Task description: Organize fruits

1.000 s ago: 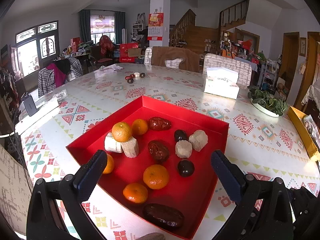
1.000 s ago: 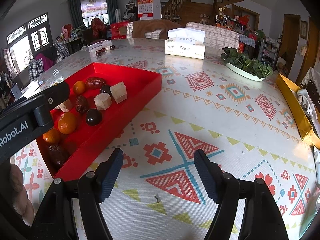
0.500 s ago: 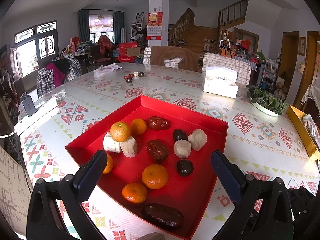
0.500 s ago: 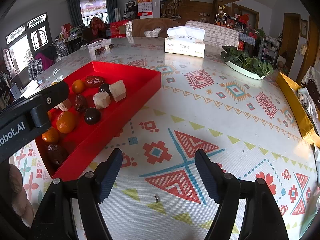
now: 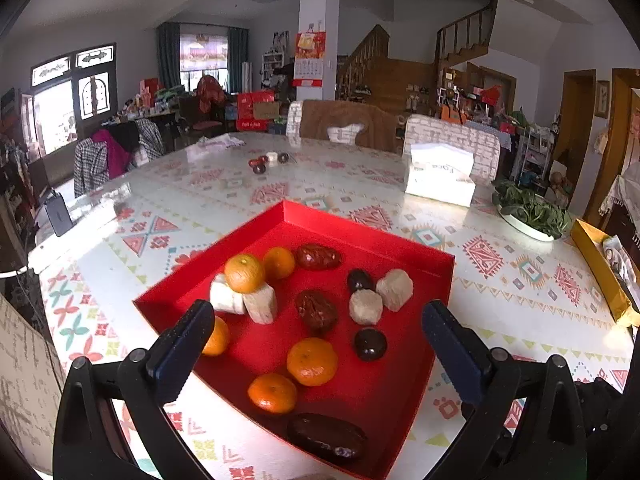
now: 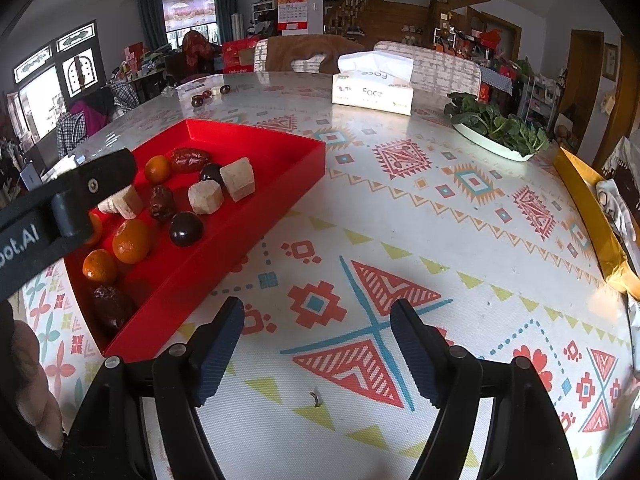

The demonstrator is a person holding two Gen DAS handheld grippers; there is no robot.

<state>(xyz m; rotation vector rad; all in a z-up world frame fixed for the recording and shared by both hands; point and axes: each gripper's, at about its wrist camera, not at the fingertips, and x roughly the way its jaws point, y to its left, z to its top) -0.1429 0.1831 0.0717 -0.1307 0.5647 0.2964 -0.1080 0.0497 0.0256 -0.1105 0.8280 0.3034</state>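
A red tray (image 5: 360,232) on the patterned table holds several oranges (image 5: 312,360), dark red dates (image 5: 318,257), dark round fruits (image 5: 370,344) and pale beige chunks (image 5: 394,289). One orange (image 5: 244,273) rests on top of two chunks. My left gripper (image 5: 316,344) is open and empty, held above the tray's near side. My right gripper (image 6: 318,344) is open and empty over bare tablecloth, right of the tray (image 6: 256,216). The left gripper's finger (image 6: 72,196) shows at the left of the right wrist view.
A few small dark fruits and a pale piece (image 5: 269,162) lie far back on the table. A tissue box (image 5: 439,178), a dish of greens (image 5: 530,214) and a yellow box (image 5: 600,268) stand to the right. A phone (image 5: 58,214) is at the left edge.
Both grippers have drifted slightly; the tray sits a little lower and nearer in the right wrist view. Nothing was taken or released.
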